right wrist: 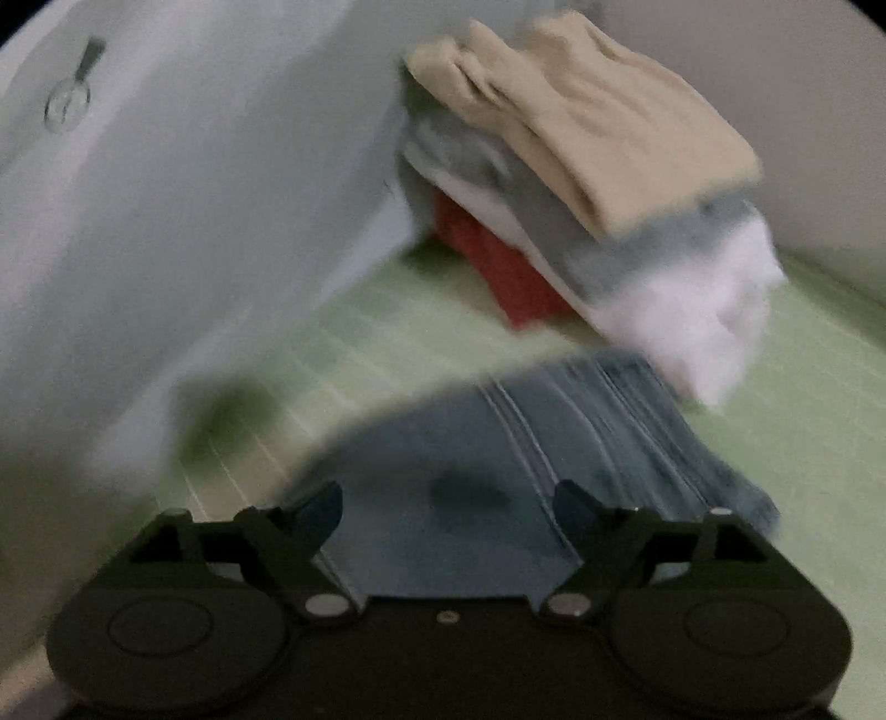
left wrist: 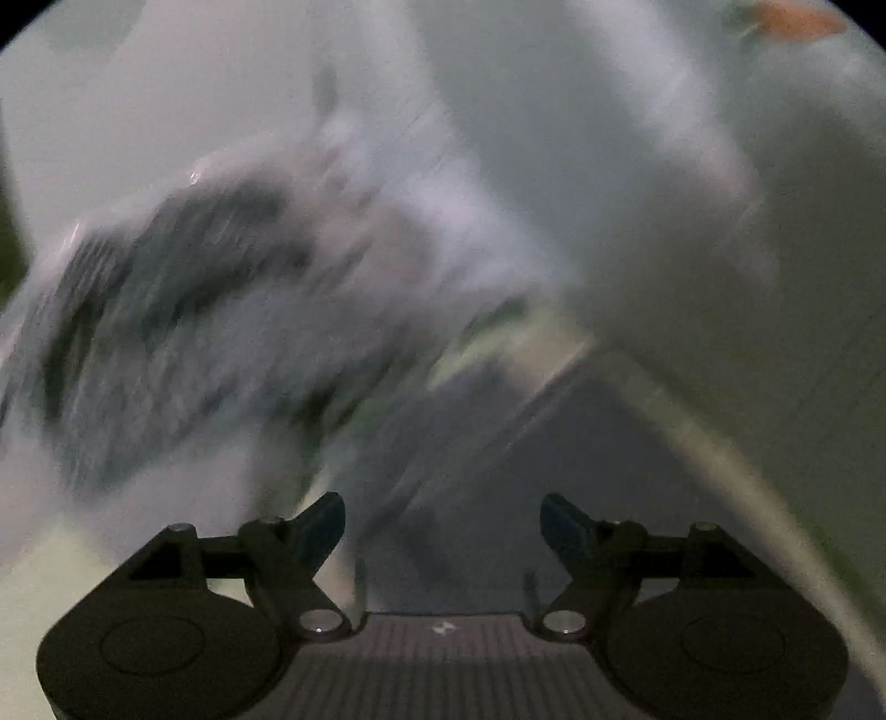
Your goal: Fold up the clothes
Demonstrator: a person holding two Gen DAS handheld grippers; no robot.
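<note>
Two grippers show at the bottom of their own views, and both stand with their jaws wide apart and nothing between them. In the right wrist view the right gripper sits low in the frame with its dark blue fingertips spread over a blue denim garment. The denim lies flat on a pale green mat marked with a fine grid, and its stitched seams run from the lower centre up toward the right. Whether the tips touch the cloth cannot be told, since the frame is smeared.

Farther up, in the upper right of that frame, a stack of folded clothes rests on the mat: a beige piece on top, grey and white layers below it, and a red piece at the bottom. The near white edge of the stack is just beside the far end of the denim. A pale wall fills the left side, with a small round fitting in the upper left.

The left wrist view is heavily blurred. The left gripper sits at the bottom centre, spread open. Beyond it, across the left and middle of the frame, is a smeared grey-blue mass of cloth; what garment it is cannot be told. A pale surface covers the upper part, and an orange patch shows at the top right edge.
</note>
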